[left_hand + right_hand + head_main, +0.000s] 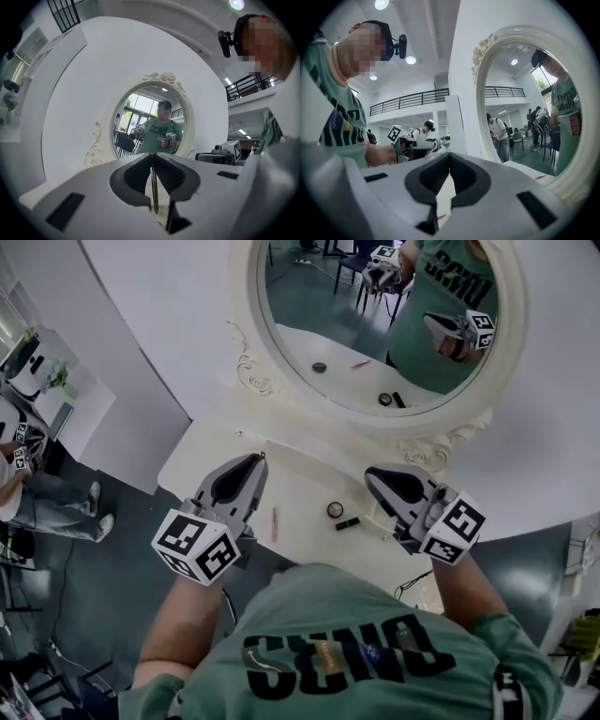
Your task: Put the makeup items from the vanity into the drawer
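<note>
wall (159,334): white, curved | floor (122,568): dark teal | ceiling lamps (381,4): lit

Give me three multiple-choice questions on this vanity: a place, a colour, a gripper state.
1. Where is the lipstick? A in a drawer; B beside the compact; C in a gripper.
2. What colour is the pencil on the vanity? A pink; B green; C blue.
3. The right hand-held gripper is: A shut, empty; B gripping the compact; C wide open.
Answers: B, they lie side by side on the vanity; A, it shows pink on white; A, its jaws meet with nothing between.
</note>
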`<state>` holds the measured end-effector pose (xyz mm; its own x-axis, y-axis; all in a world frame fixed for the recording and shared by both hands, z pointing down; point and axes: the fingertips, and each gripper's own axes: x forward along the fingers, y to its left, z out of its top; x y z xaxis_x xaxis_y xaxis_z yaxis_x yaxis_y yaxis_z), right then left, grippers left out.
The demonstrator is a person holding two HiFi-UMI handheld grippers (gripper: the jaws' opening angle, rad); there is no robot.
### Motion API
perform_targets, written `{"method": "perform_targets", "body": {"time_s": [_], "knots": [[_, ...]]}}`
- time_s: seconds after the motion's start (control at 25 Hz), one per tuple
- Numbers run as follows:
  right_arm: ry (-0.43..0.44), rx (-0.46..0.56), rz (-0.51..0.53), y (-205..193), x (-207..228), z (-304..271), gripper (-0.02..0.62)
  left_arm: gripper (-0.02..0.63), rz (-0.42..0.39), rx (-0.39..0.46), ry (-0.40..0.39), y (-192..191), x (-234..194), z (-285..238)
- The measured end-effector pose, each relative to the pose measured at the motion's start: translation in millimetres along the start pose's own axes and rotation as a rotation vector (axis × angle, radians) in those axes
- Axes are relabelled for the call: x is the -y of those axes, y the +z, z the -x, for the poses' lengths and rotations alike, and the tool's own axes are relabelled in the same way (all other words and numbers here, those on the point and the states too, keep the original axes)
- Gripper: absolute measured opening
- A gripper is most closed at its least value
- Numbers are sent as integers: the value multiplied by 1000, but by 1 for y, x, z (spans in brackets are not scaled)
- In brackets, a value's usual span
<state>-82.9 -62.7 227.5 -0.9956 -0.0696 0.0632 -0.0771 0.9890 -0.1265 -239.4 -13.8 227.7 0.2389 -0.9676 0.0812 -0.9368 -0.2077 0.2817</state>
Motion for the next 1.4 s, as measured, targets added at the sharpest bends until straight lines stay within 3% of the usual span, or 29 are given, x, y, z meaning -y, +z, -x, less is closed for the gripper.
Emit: {"method": "perform_targets", "body": {"time_s": [0.2,0.36,0.72,0.84,1.12,1.28,1.4], "knots": [[-5,-3,-2,0,-1,1,11,43,-5,-11,-20,-1,5,-2],[-41,8,-18,-4,8,13,11,43,-31,-68,-83,-19,23,-21],[-246,-7,-104,-60,60,97,11,43,-117,-276,-364,-118,123,-121],[-291,-14,-115,-85,80,129,11,43,-212,-333,-465,-166,159,-156],[-385,-32,-177,-140,103,193,11,43,-533,-484,-654,-274,225,-189],[-393,-39,-194,-165,112,210,11,43,-647,-541,-720,-318,237,-194],[-393,-48,-202,-178,114,217,11,43,-685,-575,-752,-338,242,-194]]}}
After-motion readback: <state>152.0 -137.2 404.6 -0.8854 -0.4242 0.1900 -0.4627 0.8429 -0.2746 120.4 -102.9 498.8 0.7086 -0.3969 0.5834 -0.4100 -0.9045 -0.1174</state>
